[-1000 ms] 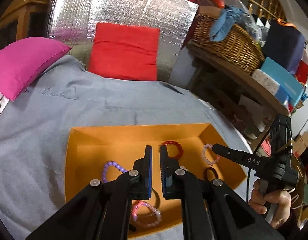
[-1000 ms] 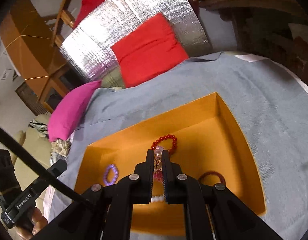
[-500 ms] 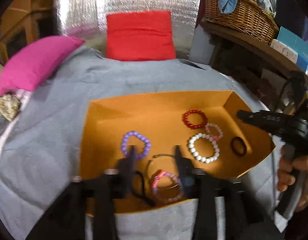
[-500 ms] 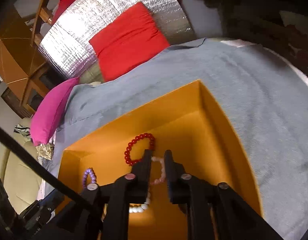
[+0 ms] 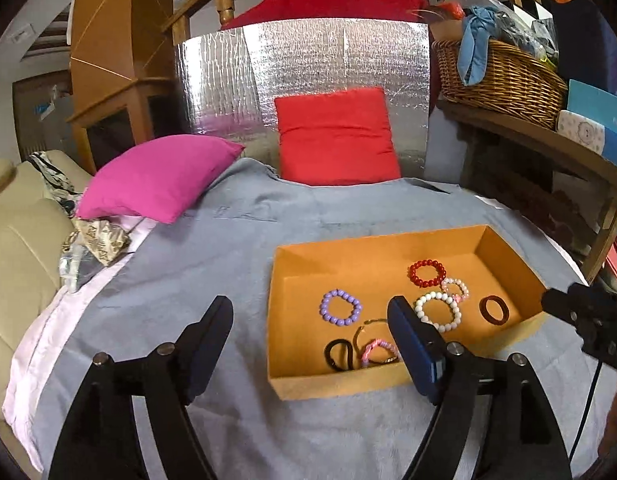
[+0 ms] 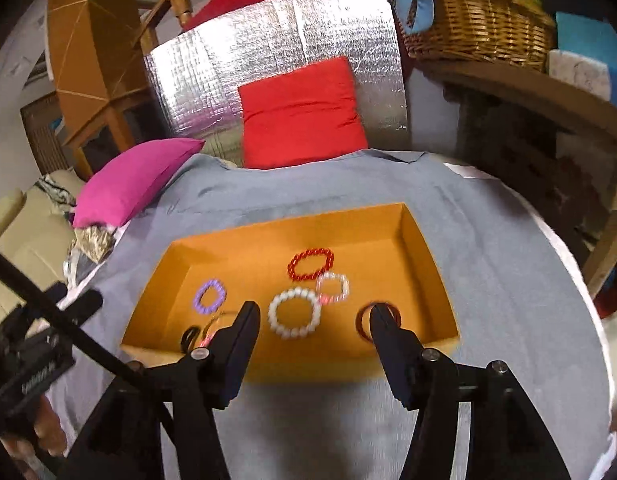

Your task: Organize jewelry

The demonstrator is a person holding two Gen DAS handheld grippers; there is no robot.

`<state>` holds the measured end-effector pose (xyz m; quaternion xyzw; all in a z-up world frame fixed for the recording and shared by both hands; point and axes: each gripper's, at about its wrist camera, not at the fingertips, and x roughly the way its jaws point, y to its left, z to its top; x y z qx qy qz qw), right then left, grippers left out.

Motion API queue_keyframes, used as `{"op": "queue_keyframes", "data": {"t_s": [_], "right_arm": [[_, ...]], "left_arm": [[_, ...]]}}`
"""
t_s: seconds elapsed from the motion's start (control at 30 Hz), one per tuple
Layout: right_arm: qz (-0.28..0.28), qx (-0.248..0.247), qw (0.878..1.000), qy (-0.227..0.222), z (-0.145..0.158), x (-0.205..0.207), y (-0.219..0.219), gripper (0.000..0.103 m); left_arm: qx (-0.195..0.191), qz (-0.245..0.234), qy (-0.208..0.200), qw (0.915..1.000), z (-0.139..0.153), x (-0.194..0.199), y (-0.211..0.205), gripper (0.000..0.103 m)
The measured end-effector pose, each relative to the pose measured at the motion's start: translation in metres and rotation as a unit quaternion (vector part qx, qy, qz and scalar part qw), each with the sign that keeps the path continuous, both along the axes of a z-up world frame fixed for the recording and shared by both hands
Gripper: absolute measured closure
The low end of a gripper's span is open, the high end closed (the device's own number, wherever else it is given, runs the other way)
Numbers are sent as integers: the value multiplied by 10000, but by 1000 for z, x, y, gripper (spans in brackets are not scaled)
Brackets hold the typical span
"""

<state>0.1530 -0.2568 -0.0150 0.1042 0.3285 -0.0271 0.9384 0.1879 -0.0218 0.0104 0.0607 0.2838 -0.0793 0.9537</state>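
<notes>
An orange box (image 5: 332, 384) (image 6: 308, 368) sits on a grey cloth and holds several bracelets: a red bead one (image 5: 427, 273) (image 6: 311, 264), a white bead one (image 5: 437, 312) (image 6: 294, 317), a clear pink one (image 5: 455, 289) (image 6: 332, 287), a purple one (image 5: 340, 307) (image 6: 209, 296), a dark red ring (image 5: 494, 310) (image 6: 363, 322), a black band (image 5: 339, 354) and a pink one (image 5: 378, 351). My left gripper (image 5: 310, 326) is open and empty, above the box's near left. My right gripper (image 6: 314, 320) is open and empty, over the box's near edge.
A grey cloth (image 5: 228, 248) covers the surface. A magenta pillow (image 5: 156, 180) and a red pillow (image 5: 336, 136) lie behind the box against a silver foil panel (image 5: 300, 76). A wicker basket (image 5: 500, 80) stands on a wooden shelf at the right. A beige sofa (image 5: 20, 240) is left.
Both grippers opened and drew back from the box. The right gripper let go of the clear pink bracelet, which now lies in the box beside the red one.
</notes>
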Motion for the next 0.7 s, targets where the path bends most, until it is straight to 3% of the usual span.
{"op": "queue_keyframes", "data": {"t_s": [0.23, 0.7], "right_arm": [[-227, -212, 9995, 41, 7, -33, 13, 42], [-241, -225, 9994, 63, 6, -25, 13, 42]], "left_arm": [[91, 71, -65, 9999, 5, -18, 3, 21], [143, 183, -103, 9997, 8, -17, -3, 21]]}}
